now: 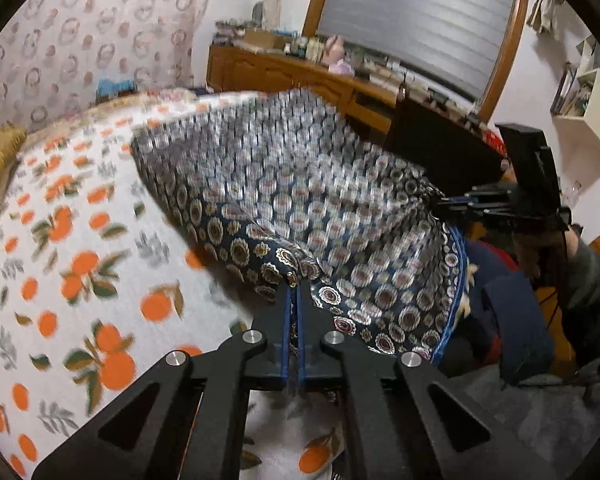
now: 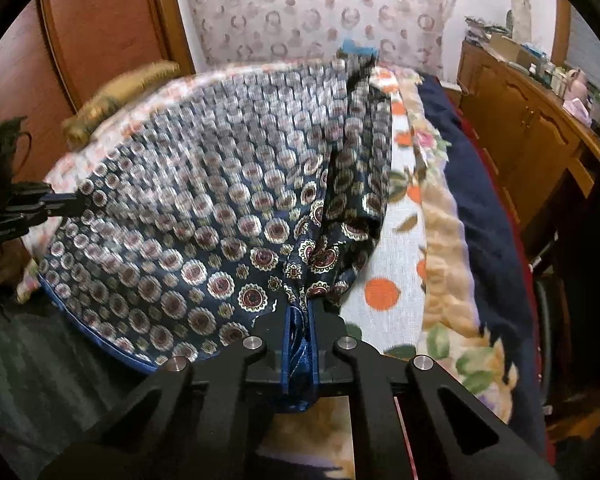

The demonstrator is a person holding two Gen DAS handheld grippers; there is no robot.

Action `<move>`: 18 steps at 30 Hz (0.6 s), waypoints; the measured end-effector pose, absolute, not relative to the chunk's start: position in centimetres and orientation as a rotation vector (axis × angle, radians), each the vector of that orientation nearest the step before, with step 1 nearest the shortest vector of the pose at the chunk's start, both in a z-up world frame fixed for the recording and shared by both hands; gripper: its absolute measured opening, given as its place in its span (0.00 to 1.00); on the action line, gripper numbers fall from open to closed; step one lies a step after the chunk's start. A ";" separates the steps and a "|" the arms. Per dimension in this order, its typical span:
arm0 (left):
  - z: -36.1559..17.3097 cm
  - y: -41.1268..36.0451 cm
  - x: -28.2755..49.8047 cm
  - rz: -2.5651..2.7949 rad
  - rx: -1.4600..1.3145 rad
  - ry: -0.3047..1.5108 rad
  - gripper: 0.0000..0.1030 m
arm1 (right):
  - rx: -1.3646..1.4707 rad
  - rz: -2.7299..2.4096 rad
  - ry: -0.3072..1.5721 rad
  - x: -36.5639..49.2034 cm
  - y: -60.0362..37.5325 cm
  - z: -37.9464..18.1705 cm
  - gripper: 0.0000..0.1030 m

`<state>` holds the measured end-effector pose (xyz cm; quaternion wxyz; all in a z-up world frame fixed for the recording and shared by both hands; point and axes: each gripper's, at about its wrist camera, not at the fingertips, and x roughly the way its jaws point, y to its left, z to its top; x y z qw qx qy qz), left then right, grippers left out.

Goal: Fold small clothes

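A dark blue garment with a round medallion print [image 1: 284, 184] hangs stretched in the air over the bed, blurred by motion. My left gripper [image 1: 294, 286] is shut on one corner of it. My right gripper [image 2: 300, 304] is shut on the other corner, with blue fabric bunched between its fingers. The garment fills the middle of the right wrist view [image 2: 204, 208]. In the left wrist view the right gripper [image 1: 444, 204] shows at the garment's far right edge. In the right wrist view the left gripper [image 2: 80, 200] shows at its left edge.
The bed carries a white sheet with orange fruit print [image 1: 72, 264], a floral blanket [image 2: 448, 240] and a dark blue cover [image 2: 496, 240]. A golden pillow [image 2: 116, 96] lies at the head. A wooden dresser [image 1: 300, 76] with clutter stands along the wall.
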<state>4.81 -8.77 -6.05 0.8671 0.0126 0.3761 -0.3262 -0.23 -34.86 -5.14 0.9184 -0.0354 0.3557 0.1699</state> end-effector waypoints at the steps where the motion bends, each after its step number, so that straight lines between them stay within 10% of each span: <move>1: -5.5 -8.6 5.0 -0.677 0.019 0.771 0.03 | -0.055 0.358 0.705 -0.4 -35.1 -4.5 0.06; 18: -1.1 -6.5 14.7 -0.558 -0.074 0.669 0.03 | -0.039 0.372 0.469 8.5 -33.5 3.6 0.05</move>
